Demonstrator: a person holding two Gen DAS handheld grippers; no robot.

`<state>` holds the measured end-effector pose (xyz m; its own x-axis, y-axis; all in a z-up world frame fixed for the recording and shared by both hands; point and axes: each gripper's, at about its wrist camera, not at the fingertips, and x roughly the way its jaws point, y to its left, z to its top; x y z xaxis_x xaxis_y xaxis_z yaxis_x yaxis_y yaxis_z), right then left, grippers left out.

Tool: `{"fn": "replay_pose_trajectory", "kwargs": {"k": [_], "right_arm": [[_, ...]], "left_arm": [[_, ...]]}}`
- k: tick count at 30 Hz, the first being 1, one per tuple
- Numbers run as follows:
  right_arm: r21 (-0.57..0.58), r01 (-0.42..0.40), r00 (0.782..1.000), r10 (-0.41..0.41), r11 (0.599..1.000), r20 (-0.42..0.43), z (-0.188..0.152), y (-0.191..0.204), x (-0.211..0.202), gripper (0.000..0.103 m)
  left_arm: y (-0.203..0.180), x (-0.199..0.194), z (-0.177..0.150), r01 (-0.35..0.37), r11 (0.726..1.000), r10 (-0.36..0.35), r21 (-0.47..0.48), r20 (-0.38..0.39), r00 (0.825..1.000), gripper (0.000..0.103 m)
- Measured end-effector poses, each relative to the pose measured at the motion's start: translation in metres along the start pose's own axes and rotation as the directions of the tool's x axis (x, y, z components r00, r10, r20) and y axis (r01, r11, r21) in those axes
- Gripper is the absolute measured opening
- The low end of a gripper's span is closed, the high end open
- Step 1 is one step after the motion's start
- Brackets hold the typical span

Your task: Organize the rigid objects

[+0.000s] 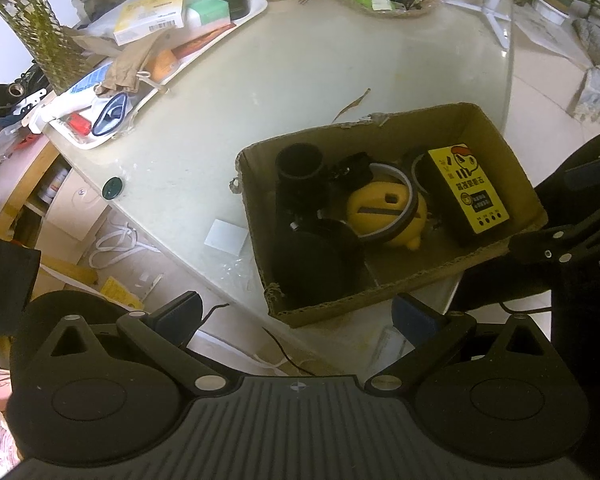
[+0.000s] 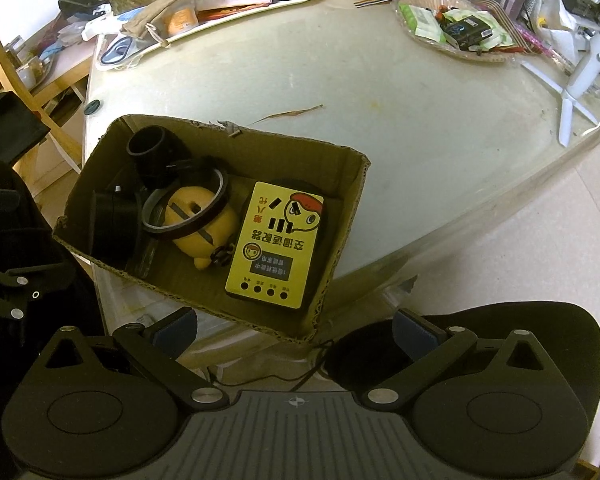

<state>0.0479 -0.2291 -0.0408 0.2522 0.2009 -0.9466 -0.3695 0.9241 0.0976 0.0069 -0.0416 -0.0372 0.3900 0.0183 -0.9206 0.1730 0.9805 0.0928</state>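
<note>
From the left wrist, the left gripper (image 1: 296,316) is spread wide and empty; the cardboard box (image 1: 416,276) sits just beyond its fingertips, holding a yellow-faced device (image 1: 470,196), a yellow toy (image 1: 384,210) and a black tube (image 1: 300,168).

From the right wrist, the right gripper (image 2: 294,330) is likewise spread and empty, the box (image 2: 236,318) ahead between its fingers, leaning toward the left one.

Each hand-held gripper, left (image 1: 298,316) and right (image 2: 296,330), is matte black: a ribbed grey centre plate, two round housings, silver screws at the linkage joints, and blue pads (image 1: 414,314) on the fingers.
</note>
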Motion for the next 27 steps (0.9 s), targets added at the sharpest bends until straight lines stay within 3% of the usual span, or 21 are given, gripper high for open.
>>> {"fn": "replay_pose_trajectory", "kwargs": {"k": [27], "right_arm": [[-0.006, 0.003, 1.000, -0.003, 1.000, 0.002, -0.0002, 0.0011, 0.0010, 0.103]], "left_arm": [[0.0010, 0.0002, -0.0017, -0.002, 1.000, 0.002, 0.001, -0.011, 1.000, 0.103]]}}
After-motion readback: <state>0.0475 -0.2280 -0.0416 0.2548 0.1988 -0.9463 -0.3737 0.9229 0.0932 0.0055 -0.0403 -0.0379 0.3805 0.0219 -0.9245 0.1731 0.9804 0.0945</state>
